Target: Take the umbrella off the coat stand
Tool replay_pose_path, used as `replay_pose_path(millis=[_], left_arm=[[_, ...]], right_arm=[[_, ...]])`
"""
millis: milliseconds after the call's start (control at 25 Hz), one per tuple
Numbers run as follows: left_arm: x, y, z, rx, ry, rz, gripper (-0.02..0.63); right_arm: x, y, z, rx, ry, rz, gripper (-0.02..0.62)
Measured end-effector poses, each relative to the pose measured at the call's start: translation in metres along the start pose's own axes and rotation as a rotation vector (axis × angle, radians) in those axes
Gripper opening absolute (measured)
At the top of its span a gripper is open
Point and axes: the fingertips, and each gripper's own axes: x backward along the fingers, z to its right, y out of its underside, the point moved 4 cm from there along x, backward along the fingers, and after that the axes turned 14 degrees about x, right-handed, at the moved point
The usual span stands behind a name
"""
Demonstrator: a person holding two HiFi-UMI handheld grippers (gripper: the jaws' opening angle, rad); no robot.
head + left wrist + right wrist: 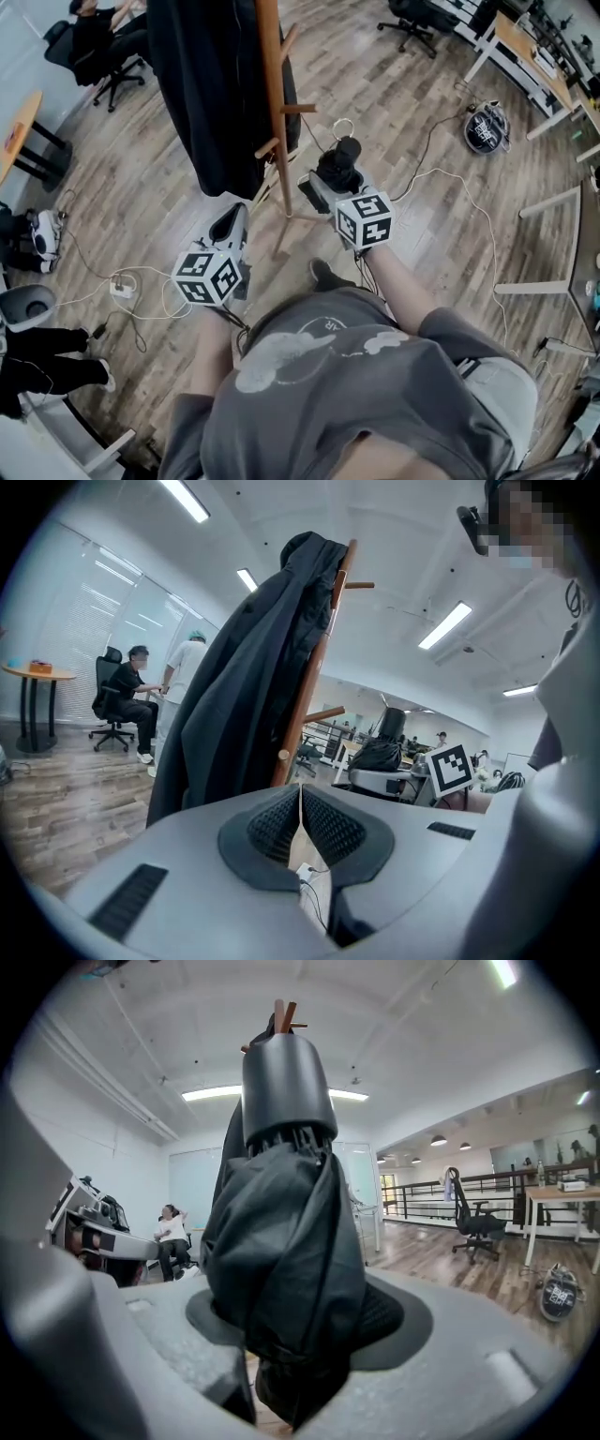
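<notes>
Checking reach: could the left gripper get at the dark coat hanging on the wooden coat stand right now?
Probably yes: the left gripper faces the dark coat on the wooden coat stand with nothing between them, though its shut jaws must open first.

Pale wood planks covered the office floor (169,216), where a white power strip (122,288) lay. Black office chairs (412,23) stood near white-legged desks (516,42). Strip lights (448,625) shone overhead, and a round table (37,673) stood beside bright windows (103,597).
</notes>
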Motion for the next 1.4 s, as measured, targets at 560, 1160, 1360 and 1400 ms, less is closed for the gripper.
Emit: replay_pose_path(millis=[560,1160,1360,1400], left_arm=[[0.014,0.04,0.064,-0.096,0.318,-0.133,0.006],[0.041,0.078,0.107,-0.102,0.325,-0.155,0.006],[0.062,0.118,0.151,-0.108,0.293,-0.16,0.006],[0.067,0.124,0.163,-0.111,0.288,-0.156,0.006]], right_arm=[[0.123,0.001,-0.053,-0.083,0.198,-0.004,0.265],[0.203,0.033,-0.074,-0.161,0.236,-0.04,0.265],[0.252,0.059,-0.085,-0.193,0.188,-0.034,0.265],[0.265,0.062,-0.087,-0.195,0.174,-0.035,0.264]])
